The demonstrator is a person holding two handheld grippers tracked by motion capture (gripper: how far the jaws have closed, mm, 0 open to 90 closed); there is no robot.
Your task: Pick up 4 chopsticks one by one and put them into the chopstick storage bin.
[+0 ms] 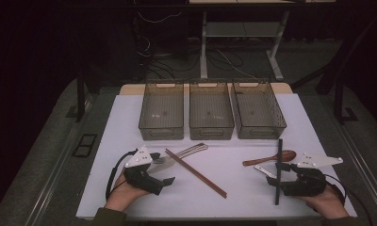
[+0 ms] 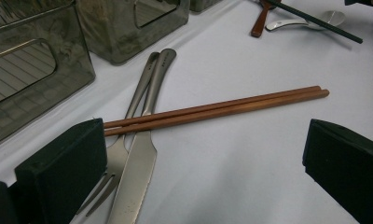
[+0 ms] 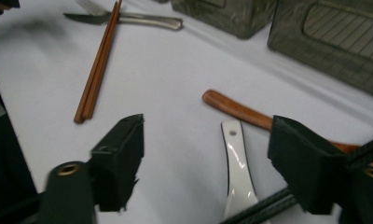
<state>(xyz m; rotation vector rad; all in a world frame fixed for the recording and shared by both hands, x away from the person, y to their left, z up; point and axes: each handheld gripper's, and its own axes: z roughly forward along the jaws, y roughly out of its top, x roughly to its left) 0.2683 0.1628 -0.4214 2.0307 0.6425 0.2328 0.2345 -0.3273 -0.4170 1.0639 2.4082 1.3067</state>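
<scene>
Cutlery lies loose near you, awaiting sorting: brown wooden chopsticks [image 1: 196,173] cross a steel knife [image 2: 135,179] and fork [image 2: 128,140] between your left gripper's [image 1: 164,183] open, empty jaws. Your right gripper [image 1: 270,175] gapes over a white spoon [image 3: 238,175]. Beyond stand three clear bins [image 1: 211,116].

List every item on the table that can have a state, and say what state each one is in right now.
Left gripper: open, holding nothing.
Right gripper: open, white spoon handle between the jaws, not gripped.
Left bin: empty.
Middle bin: empty.
Right bin: empty.
Brown chopsticks: lying across fork and knife.
</scene>
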